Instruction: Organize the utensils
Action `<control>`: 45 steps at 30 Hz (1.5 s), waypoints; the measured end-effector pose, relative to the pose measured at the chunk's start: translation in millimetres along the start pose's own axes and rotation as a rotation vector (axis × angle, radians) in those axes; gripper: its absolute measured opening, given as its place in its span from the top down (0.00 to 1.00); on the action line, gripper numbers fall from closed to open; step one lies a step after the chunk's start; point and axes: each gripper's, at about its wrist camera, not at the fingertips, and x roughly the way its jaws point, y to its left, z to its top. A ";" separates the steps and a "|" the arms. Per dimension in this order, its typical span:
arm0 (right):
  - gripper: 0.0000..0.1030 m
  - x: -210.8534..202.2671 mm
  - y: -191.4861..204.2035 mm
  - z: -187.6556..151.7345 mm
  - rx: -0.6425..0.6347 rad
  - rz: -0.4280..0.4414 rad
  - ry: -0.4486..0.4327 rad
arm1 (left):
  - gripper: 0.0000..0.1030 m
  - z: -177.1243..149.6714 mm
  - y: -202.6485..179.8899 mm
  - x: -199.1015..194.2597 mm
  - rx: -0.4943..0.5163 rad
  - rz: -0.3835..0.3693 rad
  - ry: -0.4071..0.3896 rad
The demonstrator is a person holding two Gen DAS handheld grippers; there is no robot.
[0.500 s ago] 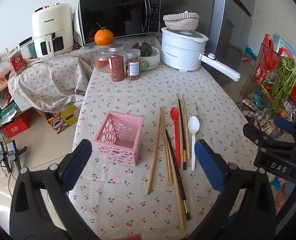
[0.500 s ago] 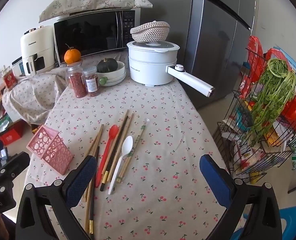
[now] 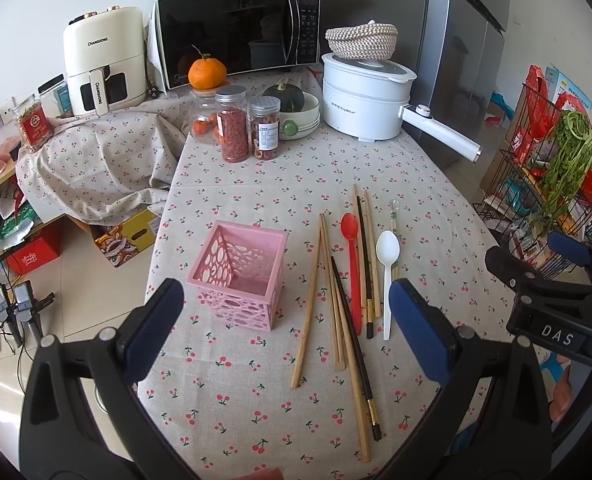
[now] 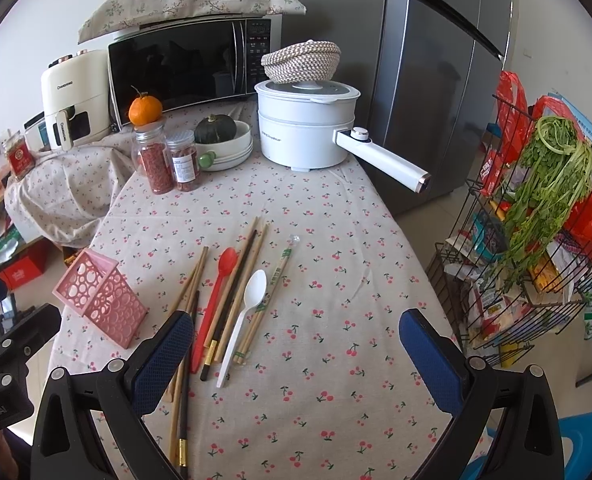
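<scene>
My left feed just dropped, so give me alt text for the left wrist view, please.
The open left gripper hovers above a cherry-print table, framing an empty pink basket with chopsticks, a red spoon and a white spoon lying loose to its right. Jars, a white pot and a microwave sit behind; the right gripper shows at the right edge.

A pink perforated basket point(image 3: 242, 276) stands upright and empty between the left gripper's point(image 3: 286, 332) fingers. Just right of it lie bamboo and black chopsticks point(image 3: 336, 292), a red spoon point(image 3: 352, 264) and a white spoon point(image 3: 387, 276), side by side, bowls pointing away.
</scene>
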 end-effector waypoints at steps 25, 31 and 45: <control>0.00 2.9 -0.8 -0.8 0.005 0.005 0.006 | 0.01 -1.1 -2.5 0.7 0.003 0.002 0.000; 0.00 3.0 -0.4 -0.9 0.006 0.007 0.010 | 0.01 -1.3 -2.2 0.6 0.007 0.004 0.001; 0.00 49.2 -40.6 29.9 0.107 0.065 0.119 | 0.01 46.6 -13.1 26.3 -0.001 -0.134 0.004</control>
